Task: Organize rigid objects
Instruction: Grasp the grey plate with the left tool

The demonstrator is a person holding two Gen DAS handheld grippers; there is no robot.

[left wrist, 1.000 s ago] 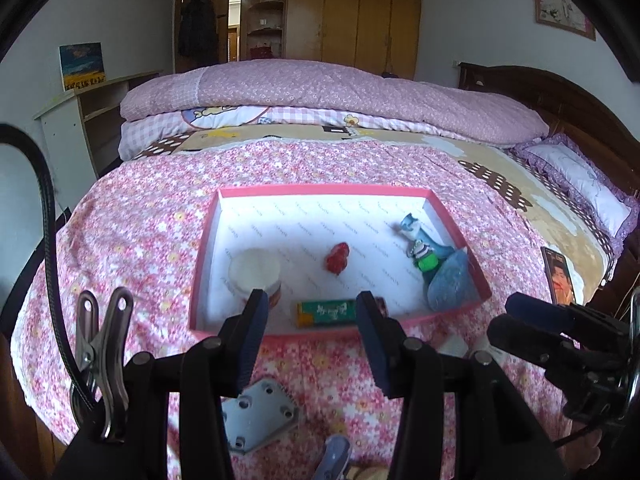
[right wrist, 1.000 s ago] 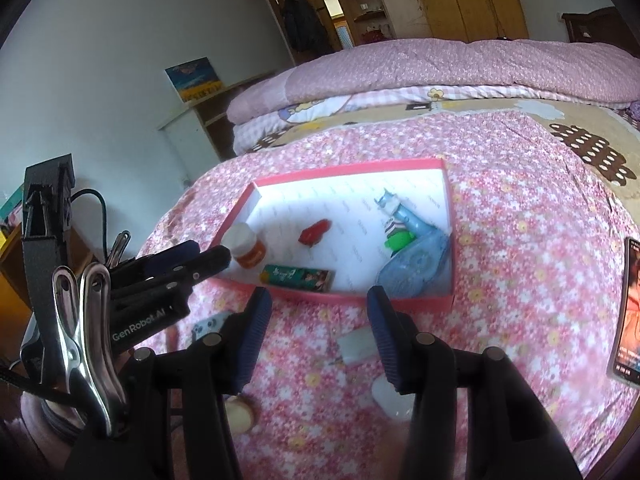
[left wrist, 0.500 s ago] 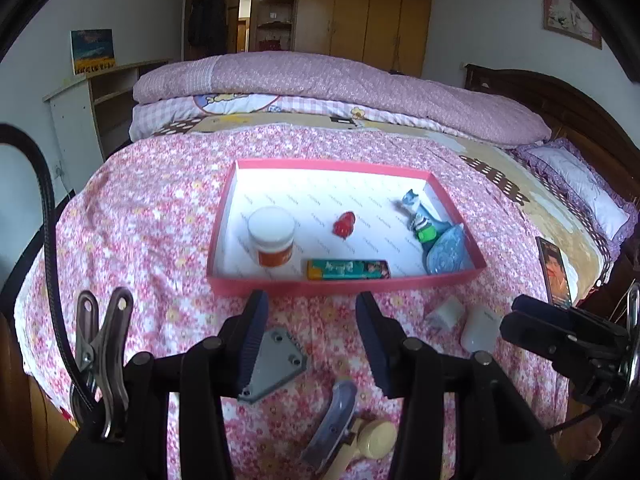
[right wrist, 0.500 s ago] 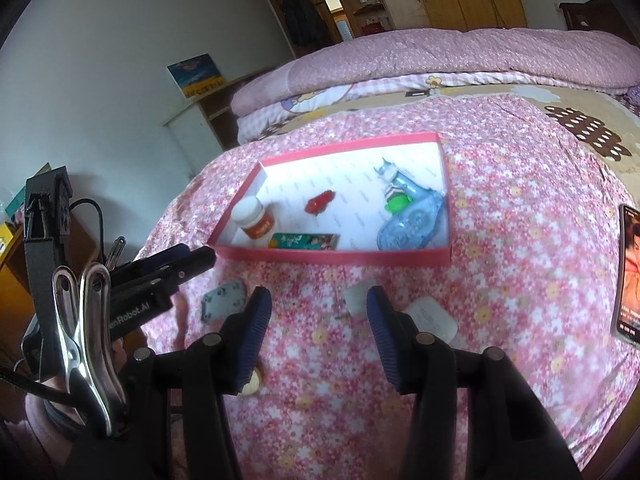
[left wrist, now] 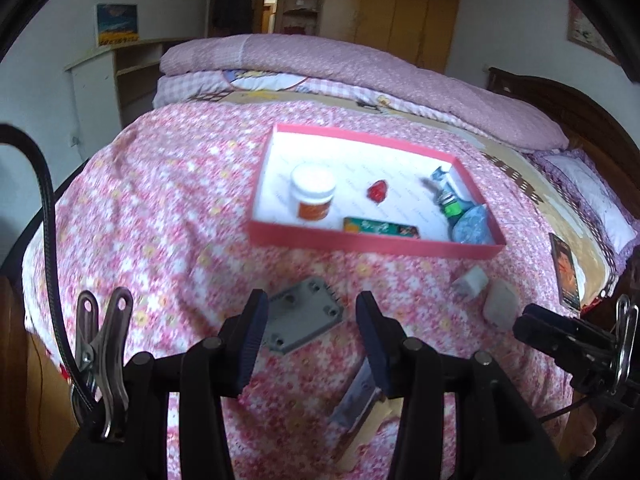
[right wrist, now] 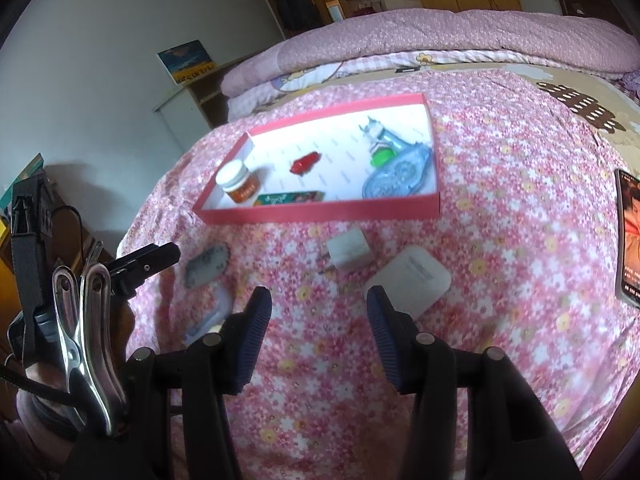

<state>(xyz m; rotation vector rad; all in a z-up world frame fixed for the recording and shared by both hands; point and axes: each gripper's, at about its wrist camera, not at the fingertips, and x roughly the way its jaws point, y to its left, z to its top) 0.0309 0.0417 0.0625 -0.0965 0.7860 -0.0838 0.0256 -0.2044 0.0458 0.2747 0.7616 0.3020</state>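
Observation:
A pink tray lies on the flowered bedspread. It holds a white jar with an orange label, a small red piece, a green flat box and a blue tape dispenser. In front of the tray lie a grey plate with holes, a white plug, a white case and a scraper tool. My left gripper is open above the grey plate. My right gripper is open, just short of the plug and case.
A phone lies at the bed's right edge. Folded pink quilts are piled beyond the tray. A white shelf stands by the left wall. A wooden headboard is at the right.
Both grippers have pulled back and up from the tray, so the loose objects on the bedspread in front of it have come into view. Both stayed open.

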